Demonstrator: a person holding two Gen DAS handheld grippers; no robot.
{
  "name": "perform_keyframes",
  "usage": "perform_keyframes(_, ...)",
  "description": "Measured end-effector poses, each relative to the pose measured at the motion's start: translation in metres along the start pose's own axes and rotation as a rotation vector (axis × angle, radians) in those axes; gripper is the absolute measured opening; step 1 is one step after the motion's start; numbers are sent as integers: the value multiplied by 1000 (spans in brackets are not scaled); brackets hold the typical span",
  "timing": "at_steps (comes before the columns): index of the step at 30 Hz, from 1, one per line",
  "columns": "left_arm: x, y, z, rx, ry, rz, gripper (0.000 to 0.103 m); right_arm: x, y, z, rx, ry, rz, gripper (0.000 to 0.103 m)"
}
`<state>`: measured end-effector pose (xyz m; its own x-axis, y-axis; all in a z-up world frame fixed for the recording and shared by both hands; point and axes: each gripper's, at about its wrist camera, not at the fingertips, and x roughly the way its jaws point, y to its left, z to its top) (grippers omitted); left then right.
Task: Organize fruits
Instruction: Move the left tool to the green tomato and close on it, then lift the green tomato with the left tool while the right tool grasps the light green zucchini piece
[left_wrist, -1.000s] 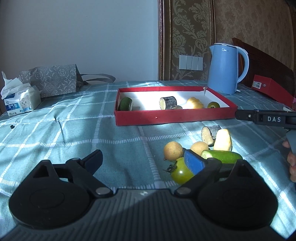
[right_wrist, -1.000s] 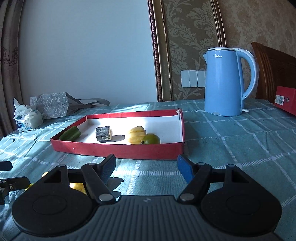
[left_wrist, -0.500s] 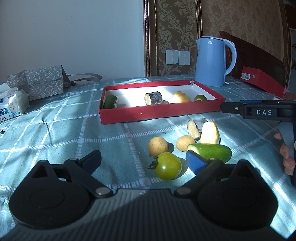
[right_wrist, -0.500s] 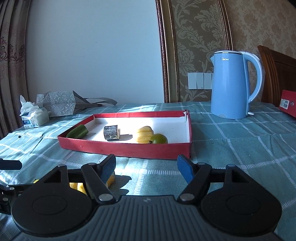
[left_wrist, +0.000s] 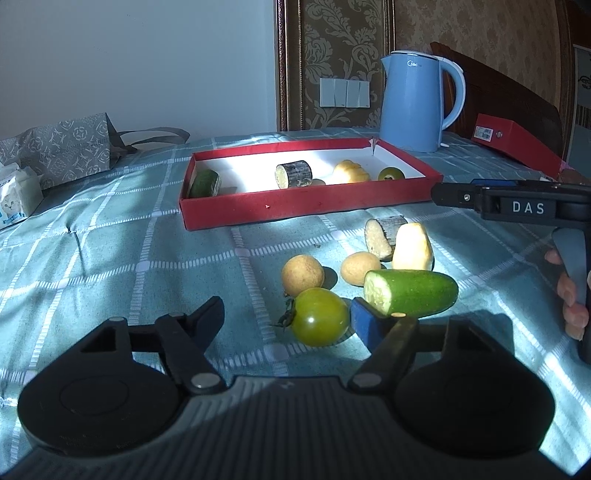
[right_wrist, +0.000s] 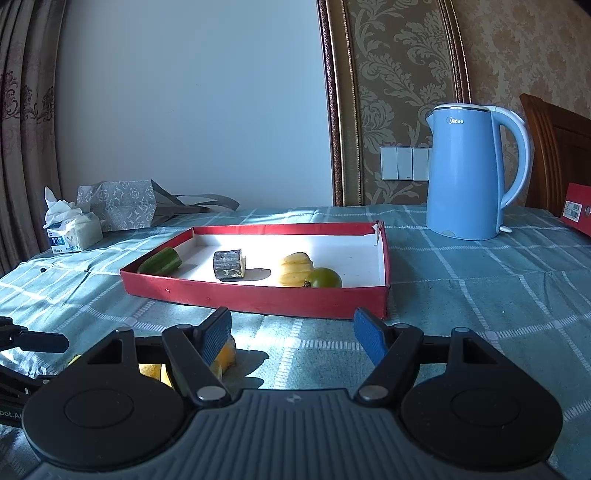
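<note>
While the left claw (left_wrist: 286, 315) closes beside the tomato (left_wrist: 320, 316), gripping nothing, bare tabletop (left_wrist: 110, 258) stretches leftward; it has swung nearer the fruit. Right claw (right_wrist: 291, 332) gapes, empty.

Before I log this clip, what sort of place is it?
Most likely a room in a home, perhaps a dining area: a table under a checked teal cloth, a blue electric kettle beside a carved wooden chair back, and patterned wallpaper with wall switches.
</note>
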<state>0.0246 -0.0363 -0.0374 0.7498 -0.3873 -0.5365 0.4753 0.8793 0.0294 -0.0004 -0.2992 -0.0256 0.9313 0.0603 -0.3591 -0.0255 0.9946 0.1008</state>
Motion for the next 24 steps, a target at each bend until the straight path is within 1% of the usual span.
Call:
perform_keyframes(2,2,-1,0,7,15,-5,65,0,0,0,1,2,1,73)
perform_keyframes(5,4,-4,0,18,22,-11,62,0,1,0,0,1,3,73)
perform_keyframes(8,6,-6,0,26,32,-15,54,0,2,-1,-4,0,4,73)
perform_keyframes(16,7,-9,1,36,31,-21,45,0,3,-1,-6,-1,3,73)
perform_keyframes(19,7,-10,1,43,29,-30,34,0,3,-1,-7,-1,3,73)
perform_keyframes(24,8,-8,1,28,28,-33,33,0,3,-1,-6,-1,3,73)
